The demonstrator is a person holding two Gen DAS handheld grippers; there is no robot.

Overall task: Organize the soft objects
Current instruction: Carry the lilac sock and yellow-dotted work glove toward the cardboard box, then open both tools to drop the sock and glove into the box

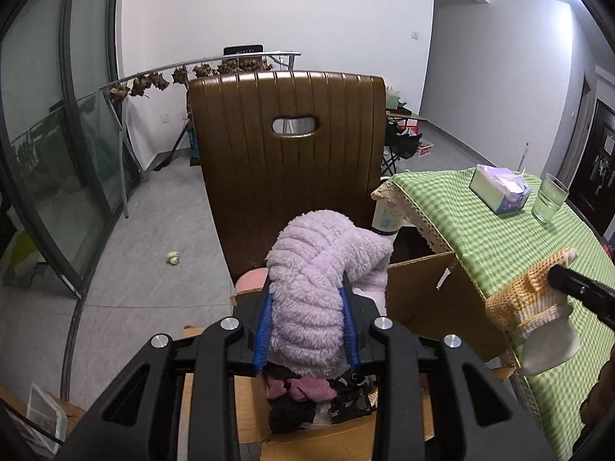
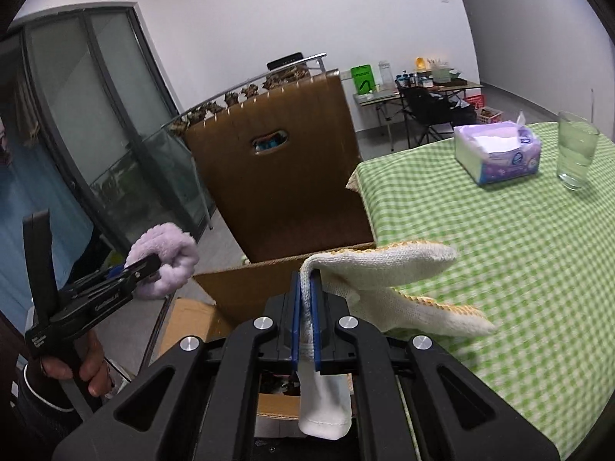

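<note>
the bottom of the cardboard box (image 1: 430,299) is hidden behind the black tool bodies, and the clothes in it show only as a dark and pink tangle (image 1: 307,392) that is hard to sort out piece by piece. the box stands open on the floor between a brown ribbed chair back (image 1: 288,146) and the bench (image 2: 519,230), which wears a green checked cloth. the left tool (image 1: 309,326) is clamped on a fluffy lilac sock (image 1: 307,276), thick and ridged, held above the box. the right tool (image 2: 305,319) is shut tight on a cream knitted sock (image 2: 384,269) with yellow trim, its toe out over the bench edge and its cuff dangling below the pads. a tissue pack (image 2: 497,151) and a glass (image 2: 576,153) stand on the bench. a person's hand (image 2: 82,365) grips the left tool's handle.
</note>
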